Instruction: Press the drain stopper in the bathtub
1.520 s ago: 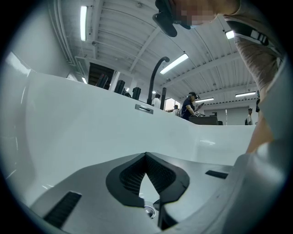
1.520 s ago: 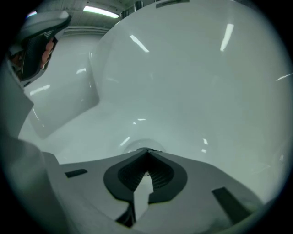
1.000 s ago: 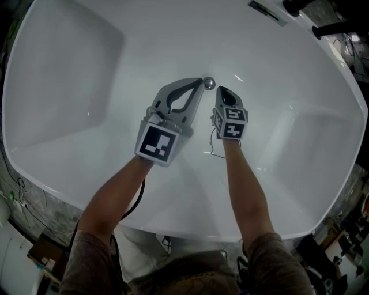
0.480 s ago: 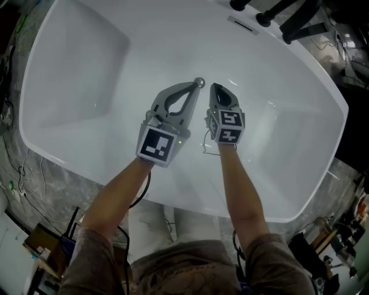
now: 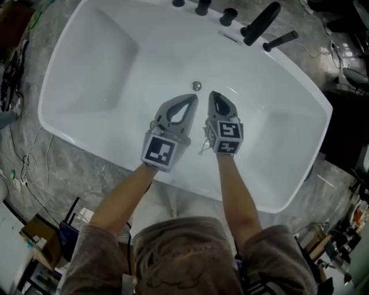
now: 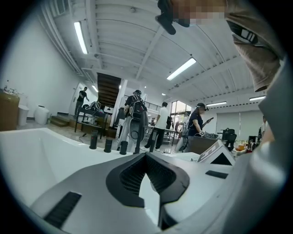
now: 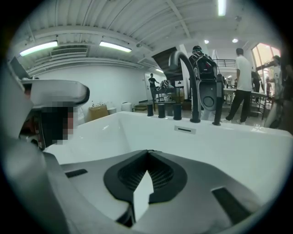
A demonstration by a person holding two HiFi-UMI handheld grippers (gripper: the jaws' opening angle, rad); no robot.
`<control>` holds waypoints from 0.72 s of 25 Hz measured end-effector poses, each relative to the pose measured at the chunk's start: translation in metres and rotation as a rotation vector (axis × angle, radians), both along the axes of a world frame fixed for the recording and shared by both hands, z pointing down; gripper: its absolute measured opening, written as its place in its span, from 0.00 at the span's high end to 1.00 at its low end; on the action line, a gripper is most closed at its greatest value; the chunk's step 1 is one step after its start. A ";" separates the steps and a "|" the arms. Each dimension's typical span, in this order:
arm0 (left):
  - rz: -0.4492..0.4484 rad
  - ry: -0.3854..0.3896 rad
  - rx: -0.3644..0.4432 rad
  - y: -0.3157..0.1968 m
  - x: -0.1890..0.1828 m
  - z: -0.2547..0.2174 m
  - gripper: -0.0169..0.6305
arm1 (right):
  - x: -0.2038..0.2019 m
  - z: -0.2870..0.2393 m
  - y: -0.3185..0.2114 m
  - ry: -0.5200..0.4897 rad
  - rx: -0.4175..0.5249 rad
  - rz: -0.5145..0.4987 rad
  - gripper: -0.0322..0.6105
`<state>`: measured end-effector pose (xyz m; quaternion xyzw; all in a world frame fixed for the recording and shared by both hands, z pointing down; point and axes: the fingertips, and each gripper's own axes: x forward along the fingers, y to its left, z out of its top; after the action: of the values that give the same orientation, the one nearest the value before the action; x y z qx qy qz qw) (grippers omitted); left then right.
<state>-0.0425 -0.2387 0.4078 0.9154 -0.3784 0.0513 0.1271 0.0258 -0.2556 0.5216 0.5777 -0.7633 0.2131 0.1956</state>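
A small round chrome drain stopper (image 5: pixel 196 86) sits in the floor of the white bathtub (image 5: pixel 86 75). My left gripper (image 5: pixel 193 97) is held above the tub, just short of the stopper, its jaws shut with nothing between them. My right gripper (image 5: pixel 214 94) hangs beside it to the right, also shut and empty. Both are lifted clear of the stopper. In the left gripper view the closed tips (image 6: pixel 147 155) point over the tub rim toward the room. In the right gripper view the closed tips (image 7: pixel 147 152) point at the far tub wall.
Black faucet fittings (image 5: pixel 260 22) and knobs (image 5: pixel 202 7) stand on the far rim, seen also as a tall faucet (image 7: pixel 190 87) with a wall overflow slot (image 7: pixel 185 129). Grey stone floor surrounds the tub. Several people stand in the room behind (image 6: pixel 198 128).
Both grippers have risen and drawn back from the stopper, which the left tip was touching a second ago. The head view has pulled up, showing the whole tub.
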 end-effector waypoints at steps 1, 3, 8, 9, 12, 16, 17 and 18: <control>-0.008 -0.001 -0.003 0.004 -0.001 -0.008 0.97 | 0.000 -0.011 0.004 -0.005 0.006 0.000 0.95; -0.025 -0.001 -0.007 0.012 -0.003 -0.026 0.97 | 0.003 -0.035 0.012 -0.020 0.018 0.011 0.95; -0.039 -0.003 0.002 0.039 -0.006 -0.079 0.97 | 0.004 -0.102 0.031 -0.048 0.066 0.014 0.95; -0.040 -0.004 0.004 0.044 -0.006 -0.089 0.97 | 0.004 -0.115 0.035 -0.051 0.079 0.007 0.95; -0.041 -0.009 0.001 0.061 -0.002 -0.121 0.97 | 0.004 -0.152 0.048 -0.074 0.105 -0.020 0.95; -0.046 0.011 -0.011 0.083 0.006 -0.161 0.97 | -0.002 -0.196 0.074 -0.059 0.129 -0.107 0.95; -0.047 0.019 -0.012 0.089 0.007 -0.170 0.97 | -0.004 -0.206 0.081 -0.055 0.138 -0.124 0.95; -0.047 0.025 -0.011 0.094 0.007 -0.176 0.97 | -0.006 -0.216 0.087 -0.059 0.148 -0.136 0.95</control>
<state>-0.0358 -0.1445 0.2314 0.9061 -0.3980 0.0388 0.1383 0.0202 -0.1684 0.3057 0.5310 -0.8197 0.1595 0.1438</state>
